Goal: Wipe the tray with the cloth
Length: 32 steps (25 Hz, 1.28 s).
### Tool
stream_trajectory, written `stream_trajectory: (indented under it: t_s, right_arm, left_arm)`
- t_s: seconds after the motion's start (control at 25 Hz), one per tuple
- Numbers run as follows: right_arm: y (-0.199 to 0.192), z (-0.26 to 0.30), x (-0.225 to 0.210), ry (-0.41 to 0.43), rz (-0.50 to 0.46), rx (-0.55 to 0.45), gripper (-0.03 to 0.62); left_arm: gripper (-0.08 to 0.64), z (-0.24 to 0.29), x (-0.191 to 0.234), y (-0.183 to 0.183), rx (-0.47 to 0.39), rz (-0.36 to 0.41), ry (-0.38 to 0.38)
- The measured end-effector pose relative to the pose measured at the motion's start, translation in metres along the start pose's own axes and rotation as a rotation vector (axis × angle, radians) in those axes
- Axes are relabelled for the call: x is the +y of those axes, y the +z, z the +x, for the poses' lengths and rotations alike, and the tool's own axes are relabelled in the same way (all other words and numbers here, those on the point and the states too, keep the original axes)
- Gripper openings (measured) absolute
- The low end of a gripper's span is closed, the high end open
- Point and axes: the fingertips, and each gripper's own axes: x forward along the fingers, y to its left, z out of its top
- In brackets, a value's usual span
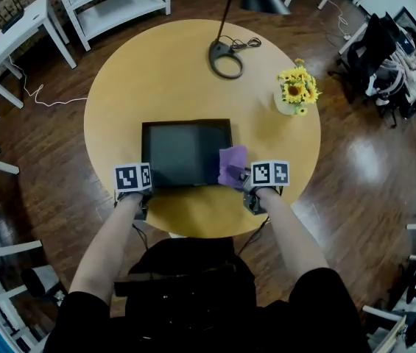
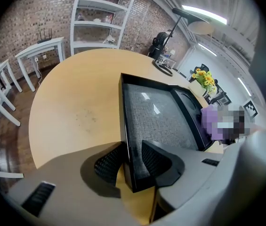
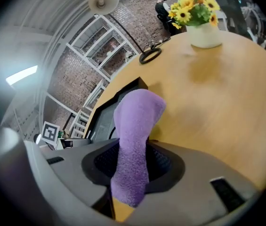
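Your cloth is fuzzy purple. Your tray has a black rim and a speckled grey floor. Your table is warm yellow-tan. The flowers are yellow, their vase cream.

We find the tray on the worktop, its corner in our left hand-held gripper; the cloth lies to the right.

The left gripper clamps the near rim of the black tray; a purple cloth shows beyond.
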Motion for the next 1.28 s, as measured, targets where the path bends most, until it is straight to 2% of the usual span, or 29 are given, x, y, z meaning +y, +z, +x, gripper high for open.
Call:
stream_trajectory:
  t_s: [0.16, 0.72, 1.04, 1.16, 1.28]
  right_arm:
    - [0.0, 0.0, 0.001, 0.003, 0.063, -0.015, 0.135]
    - [-0.002, 0.008, 0.001, -0.078, 0.016, 0.005, 0.127]
    - [-0.012, -0.007, 0.014, -0.032, -0.038, -0.007, 0.096]
    - [-0.006, -0.021, 0.023, -0.018, -0.104, -0.054, 0.089]
    - [-0.001, -0.025, 0.048, 0.003, -0.31, -0.05, 0.089]
  left_arm:
    - [0.127, 0.0, 0.006, 0.004, -0.009, -0.019, -0.012]
    - [0.126, 0.003, 0.014, 0.007, -0.029, -0.045, -0.029]
    - [0.126, -0.001, 0.015, 0.006, -0.047, -0.053, -0.029]
    - [0.126, -0.001, 0.013, 0.007, -0.052, -0.043, -0.036]
    - [0.124, -0.001, 0.014, 0.006, -0.052, -0.046, -0.046]
